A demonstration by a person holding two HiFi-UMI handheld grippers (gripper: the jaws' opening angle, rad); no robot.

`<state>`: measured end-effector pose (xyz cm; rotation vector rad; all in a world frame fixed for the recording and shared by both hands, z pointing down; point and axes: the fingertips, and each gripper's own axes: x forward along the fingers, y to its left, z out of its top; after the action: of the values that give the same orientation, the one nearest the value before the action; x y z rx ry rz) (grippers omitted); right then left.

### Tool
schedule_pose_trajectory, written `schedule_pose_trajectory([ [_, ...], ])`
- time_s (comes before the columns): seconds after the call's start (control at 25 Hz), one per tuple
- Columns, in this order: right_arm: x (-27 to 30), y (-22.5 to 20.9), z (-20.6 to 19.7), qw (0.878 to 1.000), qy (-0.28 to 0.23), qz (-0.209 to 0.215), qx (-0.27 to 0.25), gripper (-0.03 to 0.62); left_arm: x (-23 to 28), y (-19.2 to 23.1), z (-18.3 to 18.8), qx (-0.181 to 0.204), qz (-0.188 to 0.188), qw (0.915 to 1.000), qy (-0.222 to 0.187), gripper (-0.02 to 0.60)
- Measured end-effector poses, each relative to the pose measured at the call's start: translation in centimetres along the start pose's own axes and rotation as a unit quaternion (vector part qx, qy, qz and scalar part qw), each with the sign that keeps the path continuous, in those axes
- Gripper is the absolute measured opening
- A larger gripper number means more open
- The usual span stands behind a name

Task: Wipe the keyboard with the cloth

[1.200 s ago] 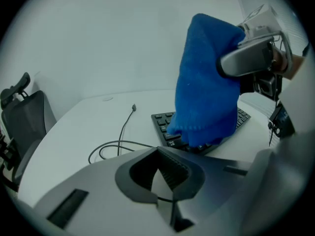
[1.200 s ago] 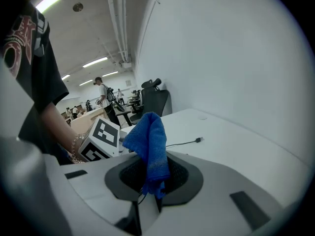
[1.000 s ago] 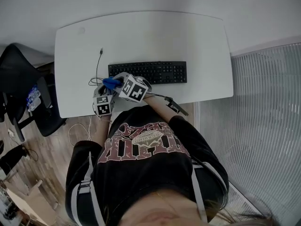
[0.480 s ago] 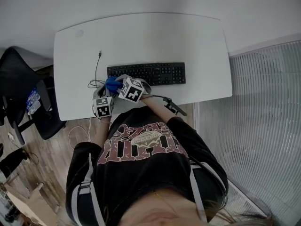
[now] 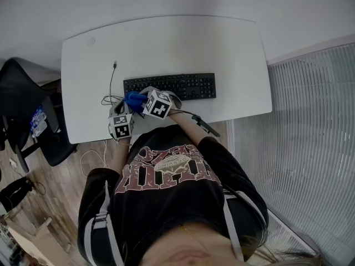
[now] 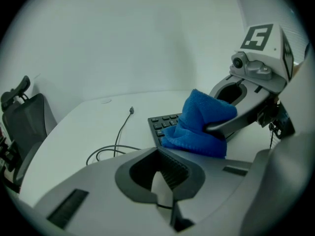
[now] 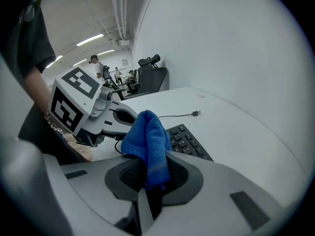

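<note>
A black keyboard [image 5: 169,86] lies across the middle of the white desk [image 5: 183,43]. My right gripper [image 5: 141,99] is shut on a bunched blue cloth [image 5: 133,98], at the keyboard's left end near its front edge. In the right gripper view the cloth [image 7: 147,141] rises out of the closed jaws of the right gripper [image 7: 150,181], with the keys [image 7: 189,142] just beyond. My left gripper [image 5: 119,113] sits close to the left of it at the desk's front edge. In the left gripper view the left gripper [image 6: 160,181] is shut and holds nothing; the cloth [image 6: 199,124] covers the keyboard's corner [image 6: 165,124].
The keyboard's thin black cable [image 5: 111,82] loops on the desk left of the keyboard, its plug end lying loose [image 6: 131,110]. A black office chair [image 5: 22,110] stands off the desk's left side. People and chairs show far back in the right gripper view.
The right gripper with the cloth has edged slightly to the right along the keyboard's left end. The left gripper has hardly moved.
</note>
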<state>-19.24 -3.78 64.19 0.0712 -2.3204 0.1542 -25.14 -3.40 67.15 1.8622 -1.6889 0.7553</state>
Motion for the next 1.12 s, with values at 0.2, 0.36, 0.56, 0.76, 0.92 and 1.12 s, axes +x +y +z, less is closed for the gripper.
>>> schedule_pose_trajectory([
  [0.2,-0.8,-0.5,-1.1,1.0,0.003,-0.003,0.009,0.064,0.0,0.1,0.0,-0.004,-0.002,1.0,0.001,0.034],
  [0.36,-1.6,-1.0,-1.9,1.0,0.009,-0.008,0.011,0.064,-0.1,0.0,0.0,-0.008,0.002,1.0,0.002,0.034],
  [0.56,-2.6,-1.5,-2.9,1.0,0.017,-0.014,0.013,0.064,-0.1,0.1,0.0,-0.009,0.003,1.0,0.001,0.034],
  [0.76,-3.5,-1.9,-3.8,0.999,0.016,-0.018,0.024,0.064,-0.2,-0.1,0.0,-0.012,0.008,0.9999,0.001,0.034],
  [0.92,-4.2,-2.4,-4.6,0.999,0.017,-0.022,0.032,0.064,-0.1,-0.1,0.0,-0.014,0.009,0.9999,-0.001,0.034],
  [1.12,-5.2,-3.1,-5.8,0.999,0.023,-0.024,0.038,0.064,-0.1,0.0,-0.1,-0.016,0.012,0.9998,0.0,0.034],
])
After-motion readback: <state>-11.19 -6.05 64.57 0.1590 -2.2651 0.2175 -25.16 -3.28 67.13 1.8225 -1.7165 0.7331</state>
